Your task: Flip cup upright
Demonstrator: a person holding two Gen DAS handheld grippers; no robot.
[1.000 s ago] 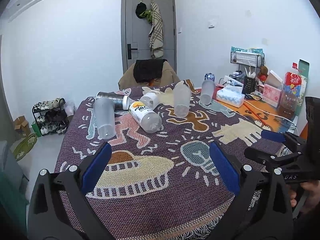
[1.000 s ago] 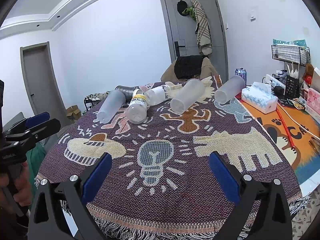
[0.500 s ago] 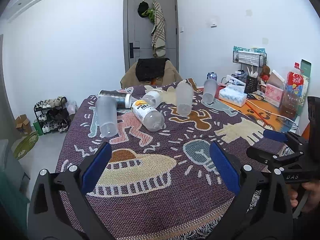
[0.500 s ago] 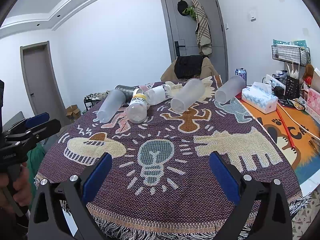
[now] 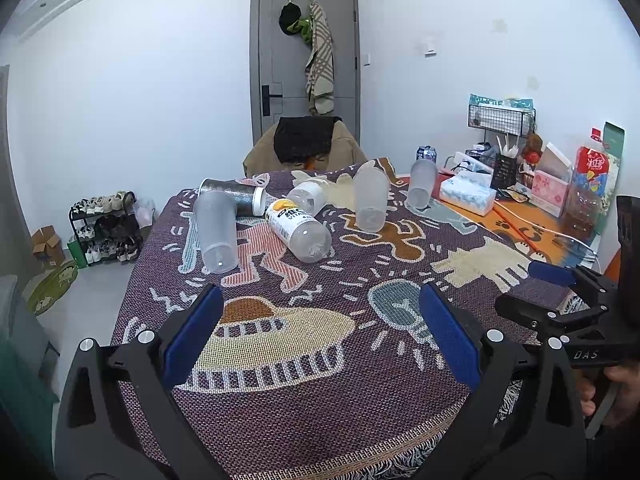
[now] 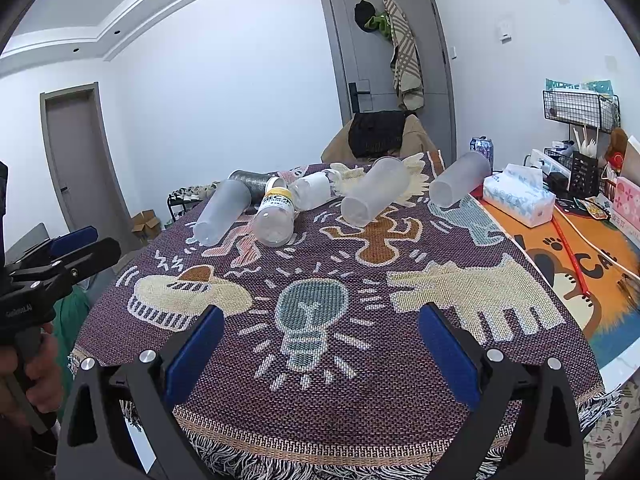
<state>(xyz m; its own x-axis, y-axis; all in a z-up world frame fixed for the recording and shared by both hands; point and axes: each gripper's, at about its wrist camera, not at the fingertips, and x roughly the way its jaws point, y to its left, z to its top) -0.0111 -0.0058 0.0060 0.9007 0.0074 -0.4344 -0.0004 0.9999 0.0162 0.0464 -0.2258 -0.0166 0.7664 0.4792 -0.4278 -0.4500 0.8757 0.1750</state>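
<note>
Three frosted plastic cups lie on their sides on the patterned tablecloth: a left cup (image 5: 216, 236) (image 6: 222, 212), a middle cup (image 5: 371, 196) (image 6: 376, 192) and a right cup (image 5: 421, 182) (image 6: 460, 184). A yellow-labelled bottle (image 5: 298, 230) (image 6: 275, 216), a clear bottle (image 5: 308, 196) and a silver can (image 5: 232, 196) lie among them. My left gripper (image 5: 320, 332) is open and empty above the near cloth. My right gripper (image 6: 320, 352) is open and empty near the table's front edge; it also shows in the left wrist view (image 5: 560, 292).
A tissue box (image 6: 518, 196), a drink can (image 6: 482, 146), a wire rack (image 6: 580, 108) and desk clutter stand on the orange mat at right. A chair with a jacket (image 5: 306, 144) stands behind the table. A shoe rack (image 5: 106, 232) is on the floor at left.
My left gripper has drawn back and risen slightly, so the cups appear a little farther off. The right gripper has hardly moved. Nothing was grasped.
</note>
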